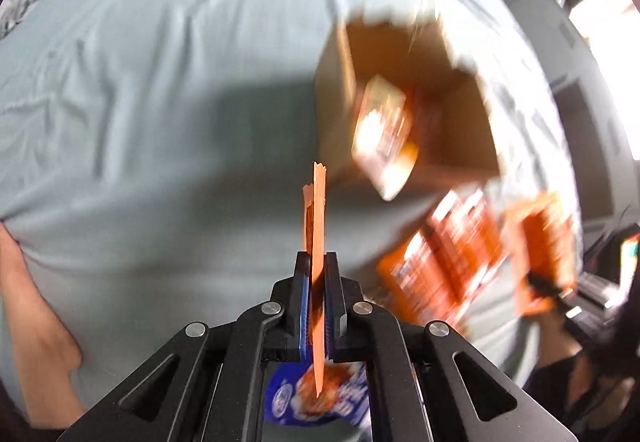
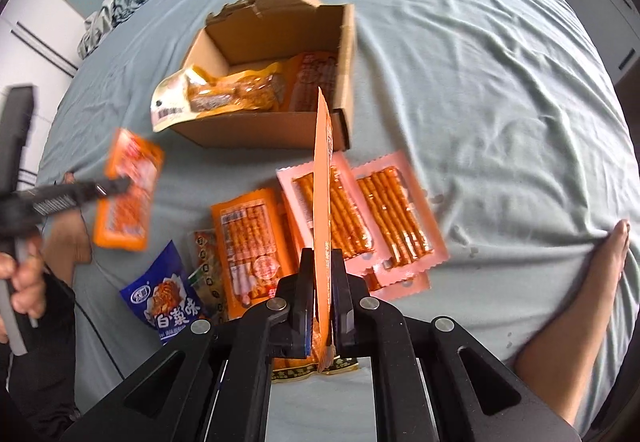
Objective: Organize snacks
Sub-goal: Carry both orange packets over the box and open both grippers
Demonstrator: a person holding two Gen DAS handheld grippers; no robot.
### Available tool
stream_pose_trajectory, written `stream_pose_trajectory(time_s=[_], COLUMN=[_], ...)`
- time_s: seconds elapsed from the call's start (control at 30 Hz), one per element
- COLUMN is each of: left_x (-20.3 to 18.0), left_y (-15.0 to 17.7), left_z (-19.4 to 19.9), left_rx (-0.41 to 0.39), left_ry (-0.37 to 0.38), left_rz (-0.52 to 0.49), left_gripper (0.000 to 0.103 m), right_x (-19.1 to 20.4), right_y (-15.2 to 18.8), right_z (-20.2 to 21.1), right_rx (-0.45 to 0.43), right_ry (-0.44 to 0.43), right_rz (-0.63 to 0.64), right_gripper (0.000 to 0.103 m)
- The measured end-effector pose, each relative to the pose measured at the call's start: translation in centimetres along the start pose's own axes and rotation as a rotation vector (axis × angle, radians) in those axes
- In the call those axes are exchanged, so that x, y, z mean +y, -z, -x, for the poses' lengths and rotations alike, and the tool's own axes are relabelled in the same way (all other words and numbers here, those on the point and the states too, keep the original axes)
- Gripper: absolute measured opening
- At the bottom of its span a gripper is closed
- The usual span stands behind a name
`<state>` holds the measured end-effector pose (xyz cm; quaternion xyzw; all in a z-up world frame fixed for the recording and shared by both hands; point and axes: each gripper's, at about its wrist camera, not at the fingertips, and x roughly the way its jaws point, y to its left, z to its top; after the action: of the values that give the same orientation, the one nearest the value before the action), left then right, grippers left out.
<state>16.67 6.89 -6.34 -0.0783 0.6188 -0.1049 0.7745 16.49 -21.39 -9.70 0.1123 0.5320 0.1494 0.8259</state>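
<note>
cardboard box [image 1: 400,81] & orange packs [image 1: 452,254] motion-blurred, labels prob. unreadable, foot [image 2: 580,302] cropped

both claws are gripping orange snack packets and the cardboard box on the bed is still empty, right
Not empty: the right wrist view shows the cardboard box already holding a yellow packet. The left claw and right claw each grip an orange packet.

Orange snack packets [image 2: 248,238] lie beside the torn cardboard box [image 2: 264,129].
</note>
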Motion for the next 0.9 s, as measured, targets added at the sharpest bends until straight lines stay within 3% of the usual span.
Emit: stream_pose_trajectory(time_s=[0.13, 0.27, 0.47, 0.5, 0.53, 0.6, 0.67, 0.9], left_x=[-2.4, -3.0, -4.8, -5.1, -5.4, -5.1, -4.3, -1.3], left_y=[-2.2, -3.9, -6.4, -6.6, -6.7, -6.3, -5.4, -3.0], left_z=[4.2, 4.9, 2.2, 1.4, 0.9, -0.5, -0.9, -2.9], left_rx=[-0.155, -0.246, -0.224, -0.202, -0.18, -0.165, -0.187, -0.096], left_ry=[0.117, 0.216, 0.347, 0.346, 0.33, 0.274, 0.216, -0.025], left_rz=[0.018, 0.06, 0.117, 0.109, 0.105, 0.103, 0.076, -0.06], left_gripper=[0.005, 0.005, 0.007, 0.018, 0.045, 0.073, 0.073, 0.074], right_x=[-0.5, -1.0, -1.7, -1.7, -1.7, -1.6, -1.4, -0.8], right_y=[-0.3, -0.4, -0.8, -0.9, -1.0, -1.2, -1.3, -2.3], right_z=[0.6, 0.5, 0.0, 0.0, 0.1, 0.1, 0.2, -0.3], right_rx=[-0.021, -0.021, -0.013, -0.016, -0.027, -0.044, -0.068, -0.096], right_ry=[-0.014, -0.035, -0.066, -0.07, -0.081, -0.093, -0.104, -0.14], right_rz=[-0.021, -0.05, -0.091, -0.092, -0.094, -0.088, -0.079, -0.107], right_gripper=[0.005, 0.005, 0.005, 0.005, 0.005, 0.005, 0.005, 0.006])
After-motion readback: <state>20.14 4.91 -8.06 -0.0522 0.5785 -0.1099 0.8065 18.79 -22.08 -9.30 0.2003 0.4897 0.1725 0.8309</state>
